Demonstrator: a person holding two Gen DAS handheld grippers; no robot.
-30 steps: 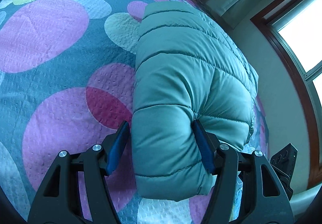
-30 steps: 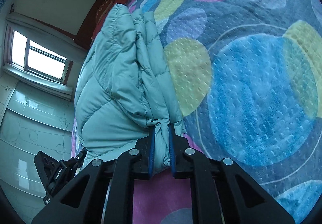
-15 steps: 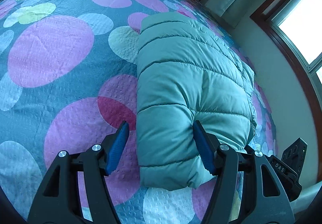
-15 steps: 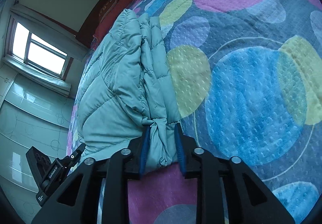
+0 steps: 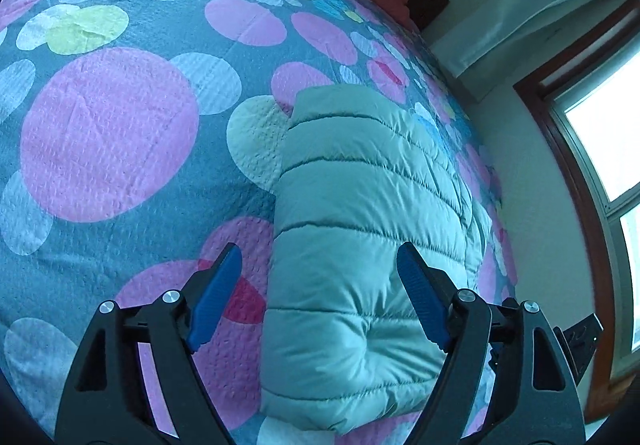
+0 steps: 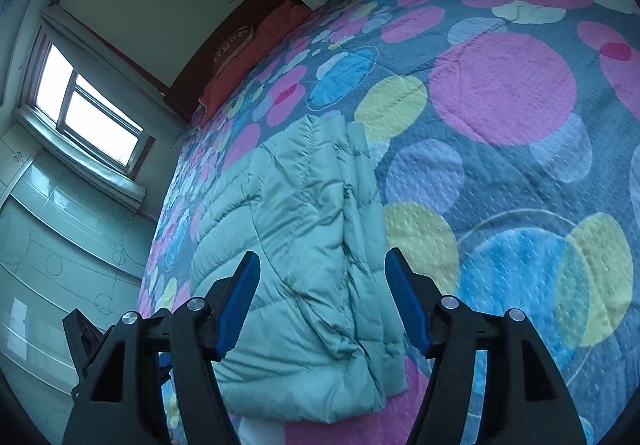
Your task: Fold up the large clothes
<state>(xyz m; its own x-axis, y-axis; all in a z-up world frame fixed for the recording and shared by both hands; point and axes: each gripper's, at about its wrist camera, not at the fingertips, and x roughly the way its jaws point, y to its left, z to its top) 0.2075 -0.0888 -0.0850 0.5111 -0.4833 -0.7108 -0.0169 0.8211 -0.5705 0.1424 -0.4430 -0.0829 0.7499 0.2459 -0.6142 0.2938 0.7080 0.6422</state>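
Lying folded on the spotted bedspread [image 5: 112, 133] was the teal puffer jacket [image 5: 360, 245]. Above its rounded end, the left gripper [image 5: 320, 293] hung with fingers spread wide, gripping nothing. Over its layered edge, the right gripper [image 6: 322, 301] gaped equally wide.

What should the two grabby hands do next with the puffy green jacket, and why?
Probably lift both away and stop. The puffy jacket already lies folded in a neat bundle on the spotted bedspread. The left gripper and right gripper are both wide open above it, holding nothing, so the fold looks finished.
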